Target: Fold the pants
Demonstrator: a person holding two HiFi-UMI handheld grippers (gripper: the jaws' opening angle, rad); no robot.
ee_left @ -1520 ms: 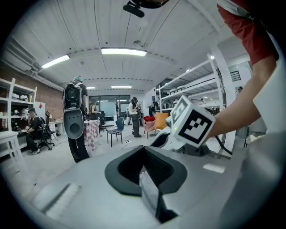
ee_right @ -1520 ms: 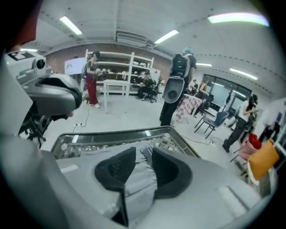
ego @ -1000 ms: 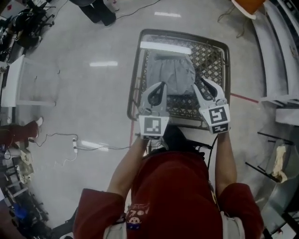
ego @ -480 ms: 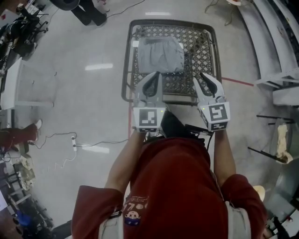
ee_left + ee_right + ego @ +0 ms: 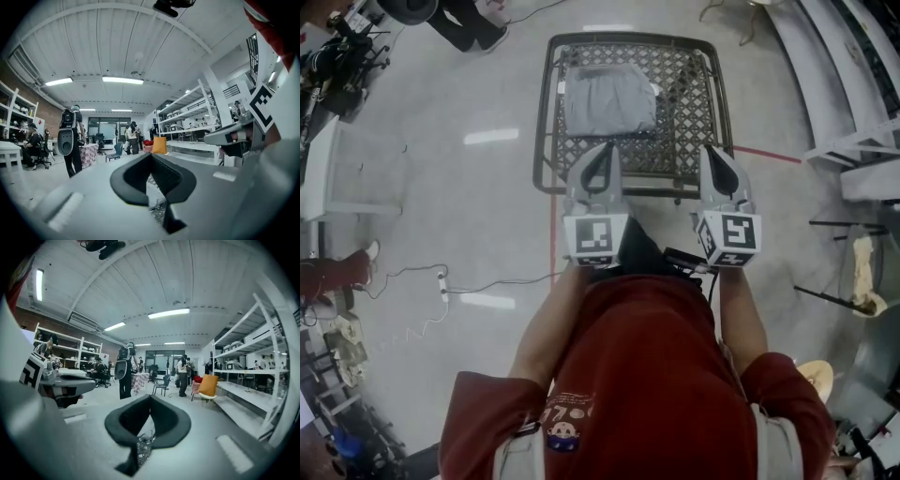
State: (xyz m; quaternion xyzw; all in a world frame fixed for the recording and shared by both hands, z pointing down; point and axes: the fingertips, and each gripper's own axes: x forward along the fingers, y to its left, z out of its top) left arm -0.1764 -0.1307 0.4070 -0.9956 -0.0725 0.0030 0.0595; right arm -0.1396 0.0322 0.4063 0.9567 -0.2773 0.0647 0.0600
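The grey pants [image 5: 609,101] lie as a folded bundle on the far left part of the metal lattice table [image 5: 694,94]. Both grippers hang side by side over the table's near edge, apart from the pants and pointing level. My left gripper [image 5: 604,150] is shut and holds nothing; its closed tips [image 5: 151,154] point across the room. My right gripper [image 5: 713,151] has just closed its jaws with nothing between them, and its tips [image 5: 150,396] meet. A strip of lattice shows below each pair of jaws.
A red line [image 5: 769,155] runs across the shiny floor right of the table. Cables [image 5: 478,286] trail at the left near a white table [image 5: 323,169]. White shelving [image 5: 853,56] stands at the right. People [image 5: 125,371] and an orange chair [image 5: 207,386] are far off.
Both grippers have drawn back from the pants toward the table's near edge and my body. The right jaws, apart before, now meet. The pants stay on the table.
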